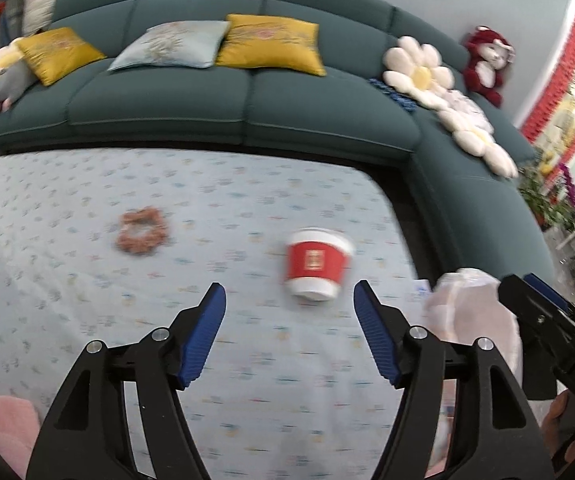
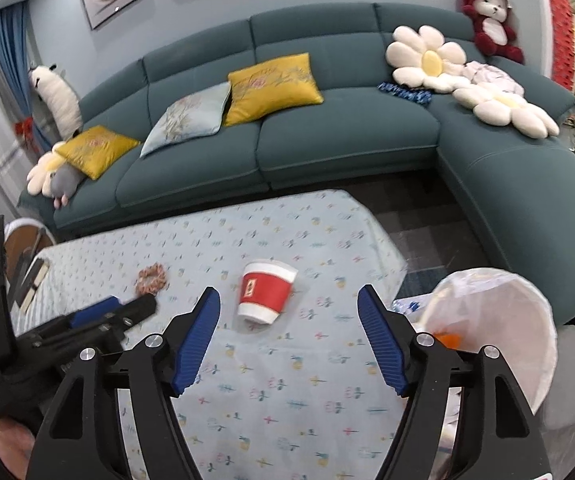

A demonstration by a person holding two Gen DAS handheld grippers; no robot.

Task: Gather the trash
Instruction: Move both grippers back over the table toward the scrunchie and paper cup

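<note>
A red and white paper cup (image 1: 316, 264) lies on its side on the flowered tablecloth (image 1: 87, 280), just beyond and between my left gripper's (image 1: 289, 304) open blue fingers. In the right wrist view the cup (image 2: 265, 293) lies ahead of my right gripper (image 2: 288, 306), which is open and empty. A white bag-lined trash bin (image 2: 499, 320) stands at the table's right edge, beside the right gripper; it also shows in the left wrist view (image 1: 471, 312). The left gripper appears at the left in the right wrist view (image 2: 111, 312).
A pink scrunchie (image 1: 140, 230) lies on the cloth left of the cup. A teal corner sofa (image 2: 327, 136) with cushions and plush toys runs behind and right of the table. Something pink (image 1: 3, 428) sits at the near left. A small round table (image 2: 27, 240) stands at far left.
</note>
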